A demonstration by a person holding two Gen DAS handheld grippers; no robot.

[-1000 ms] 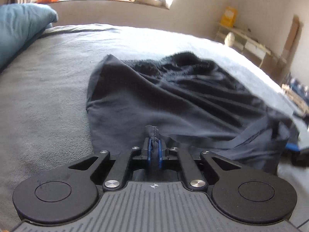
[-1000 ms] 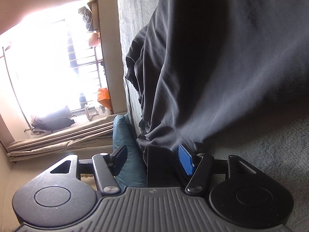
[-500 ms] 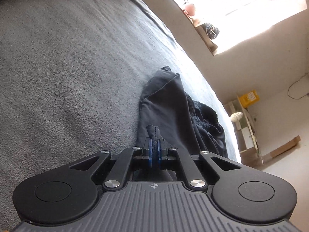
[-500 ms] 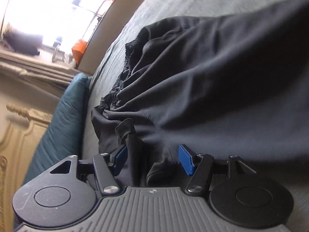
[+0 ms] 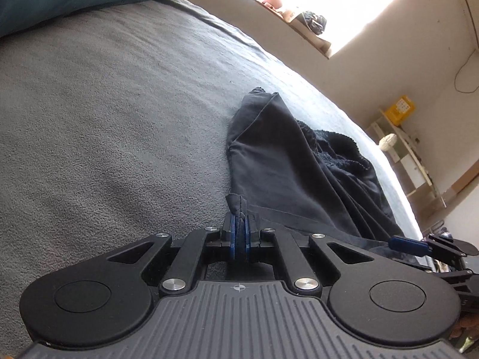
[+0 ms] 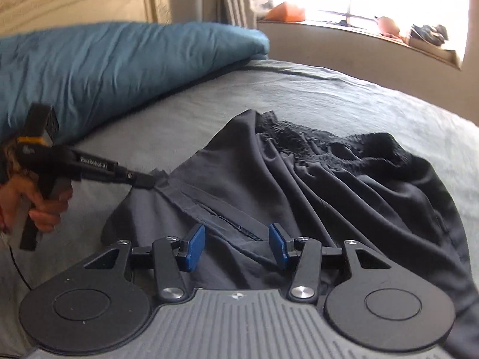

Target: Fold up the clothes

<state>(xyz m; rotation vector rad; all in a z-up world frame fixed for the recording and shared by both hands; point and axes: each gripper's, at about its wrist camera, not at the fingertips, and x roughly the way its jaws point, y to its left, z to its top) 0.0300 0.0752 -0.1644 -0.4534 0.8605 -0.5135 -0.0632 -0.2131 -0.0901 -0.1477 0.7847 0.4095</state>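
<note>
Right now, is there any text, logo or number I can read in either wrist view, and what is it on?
"...Robot AI": white print on the side of the left gripper in the right wrist view; its first letters are too blurred to read.
Small white mark on that gripper's handle below the yellow band: unreadable.
Yellow box on the far shelf: dark grid markings, too small to read.
Dark garment: no visible print.

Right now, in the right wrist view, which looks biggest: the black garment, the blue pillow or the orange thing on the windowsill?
1. Black garment, though nearness inflates it.
2. Blue pillow, similar.
3. Orange thing, far off.
</note>
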